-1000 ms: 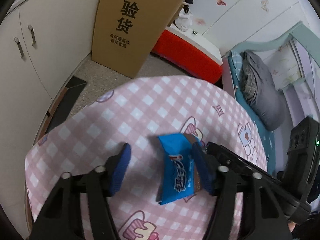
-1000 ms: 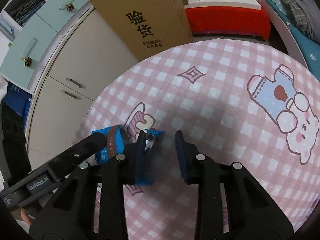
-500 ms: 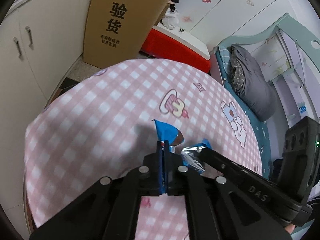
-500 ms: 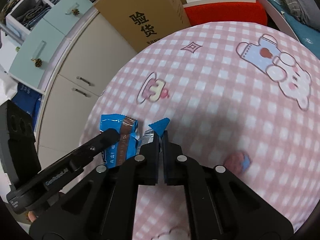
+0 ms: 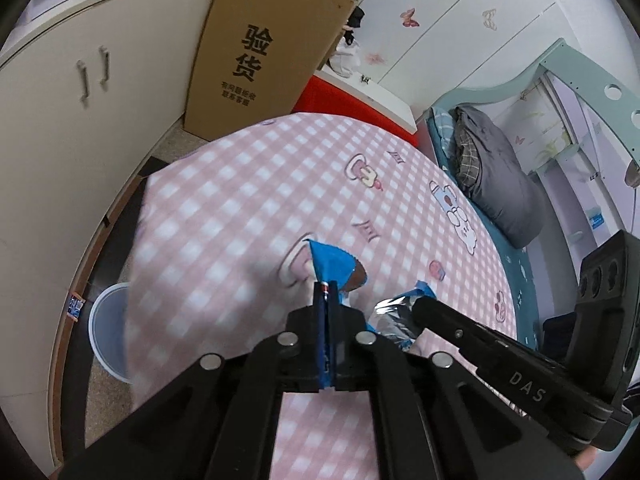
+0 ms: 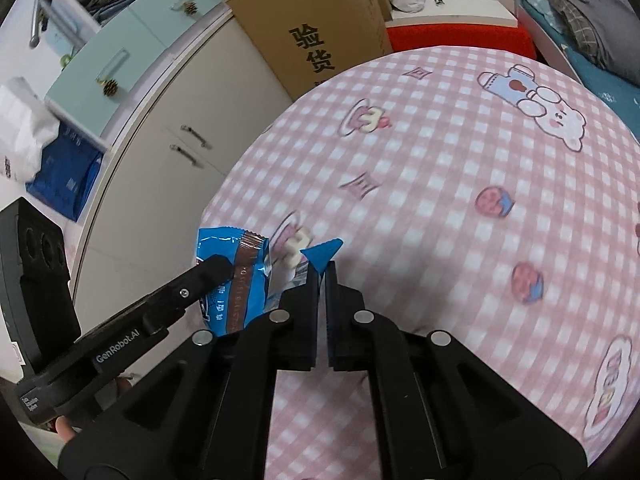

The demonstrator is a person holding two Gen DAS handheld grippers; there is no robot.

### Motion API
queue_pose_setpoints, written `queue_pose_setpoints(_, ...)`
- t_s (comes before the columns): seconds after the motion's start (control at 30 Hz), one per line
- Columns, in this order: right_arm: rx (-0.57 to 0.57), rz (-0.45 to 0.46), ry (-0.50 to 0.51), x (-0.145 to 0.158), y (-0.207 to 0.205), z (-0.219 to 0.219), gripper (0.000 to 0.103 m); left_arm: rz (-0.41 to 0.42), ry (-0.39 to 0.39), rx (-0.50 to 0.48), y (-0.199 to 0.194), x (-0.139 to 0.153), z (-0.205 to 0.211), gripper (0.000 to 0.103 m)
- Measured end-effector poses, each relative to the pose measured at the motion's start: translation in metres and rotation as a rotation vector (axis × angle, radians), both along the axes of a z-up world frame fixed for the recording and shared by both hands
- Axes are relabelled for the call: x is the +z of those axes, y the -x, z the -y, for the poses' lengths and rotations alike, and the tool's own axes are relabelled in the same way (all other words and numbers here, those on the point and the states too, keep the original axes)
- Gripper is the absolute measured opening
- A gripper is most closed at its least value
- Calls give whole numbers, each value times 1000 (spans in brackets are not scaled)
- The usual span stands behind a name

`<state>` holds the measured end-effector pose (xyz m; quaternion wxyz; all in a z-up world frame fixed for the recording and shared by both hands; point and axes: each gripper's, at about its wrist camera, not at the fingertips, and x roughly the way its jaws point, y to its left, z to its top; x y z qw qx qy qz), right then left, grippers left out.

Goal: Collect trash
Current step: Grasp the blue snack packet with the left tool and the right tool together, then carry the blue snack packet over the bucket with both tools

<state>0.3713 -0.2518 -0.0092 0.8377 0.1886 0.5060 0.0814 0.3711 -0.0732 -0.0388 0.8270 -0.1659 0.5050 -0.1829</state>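
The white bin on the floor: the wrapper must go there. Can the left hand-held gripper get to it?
Probably yes: the white bin stands open beside the table, nothing between it and the left hand-held gripper.

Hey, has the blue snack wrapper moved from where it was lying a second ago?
Yes. The wrapper lay flat on the checked tablecloth; now both claws pinch it above the cloth, carried toward the table edge where the white bucket stands.

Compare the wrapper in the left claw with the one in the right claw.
Left wrapper is the bigger, a fairly flat blue pack with a brown band and print; right wrapper is a smaller crumpled scrap showing silver lining. Shared: both blue, each pinched in a shut claw, left claw and right claw.
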Motion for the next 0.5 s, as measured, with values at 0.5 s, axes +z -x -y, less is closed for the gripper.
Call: queue_pose_setpoints(0.5, 203, 10, 29, -2, 25, -130, 3, 2, -39, 177, 59, 0, -122, 1)
